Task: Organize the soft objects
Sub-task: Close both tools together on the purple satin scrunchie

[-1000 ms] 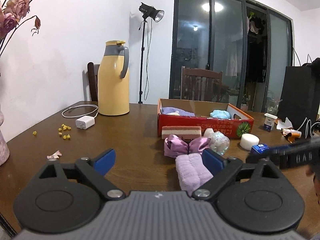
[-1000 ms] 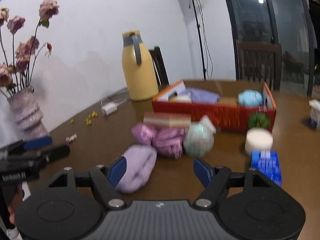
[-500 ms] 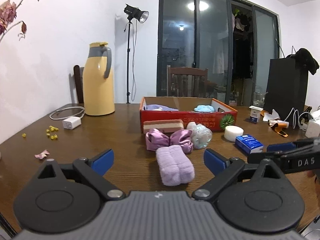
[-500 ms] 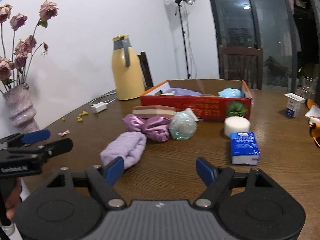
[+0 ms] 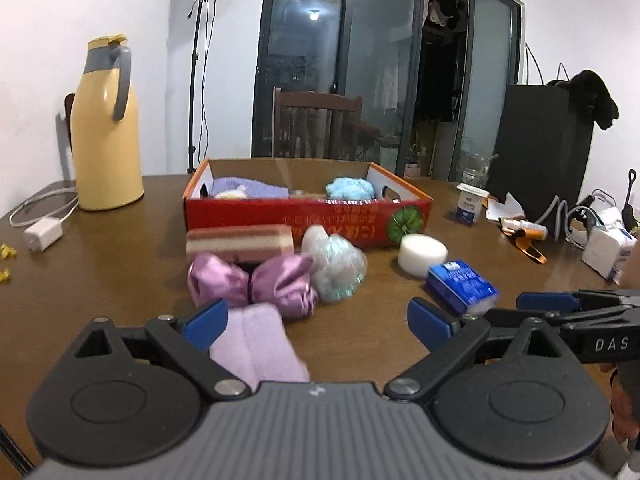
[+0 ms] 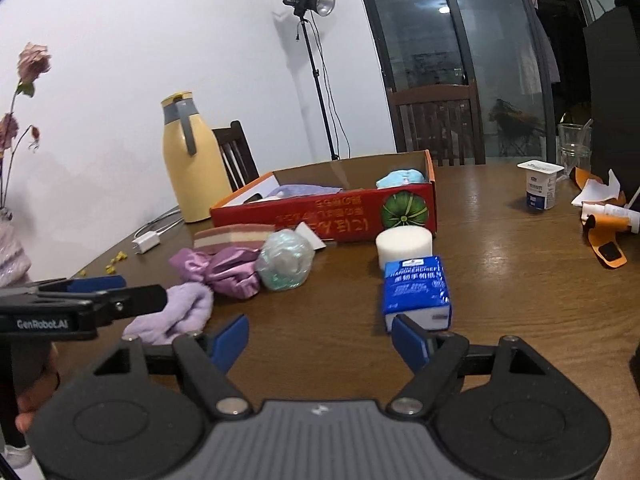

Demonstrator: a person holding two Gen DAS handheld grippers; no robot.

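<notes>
A red cardboard box (image 5: 304, 220) (image 6: 332, 216) holds a purple cloth and a blue soft item. In front of it lie a striped sponge (image 5: 240, 240), a purple satin scrunchie (image 5: 252, 284) (image 6: 224, 268), a clear mesh ball (image 5: 338, 262) (image 6: 284, 260), a white round sponge (image 5: 422, 254) (image 6: 404, 242), a blue tissue pack (image 5: 460, 284) (image 6: 416, 292) and a folded lilac towel (image 5: 256, 348) (image 6: 176, 316). My left gripper (image 5: 316, 320) is open, its left finger beside the towel. My right gripper (image 6: 320, 340) is open and empty, its right finger close to the tissue pack.
A yellow thermos (image 5: 106, 128) and a white charger (image 5: 42, 234) stand at the left. A yogurt cup (image 6: 540, 184), papers and an orange item (image 6: 604, 236) lie at the right. A chair (image 5: 316, 124) stands behind the table.
My left gripper has moved forward and to the right, so the lilac towel now lies by its left finger. My right gripper has moved forward and right toward the tissue pack.
</notes>
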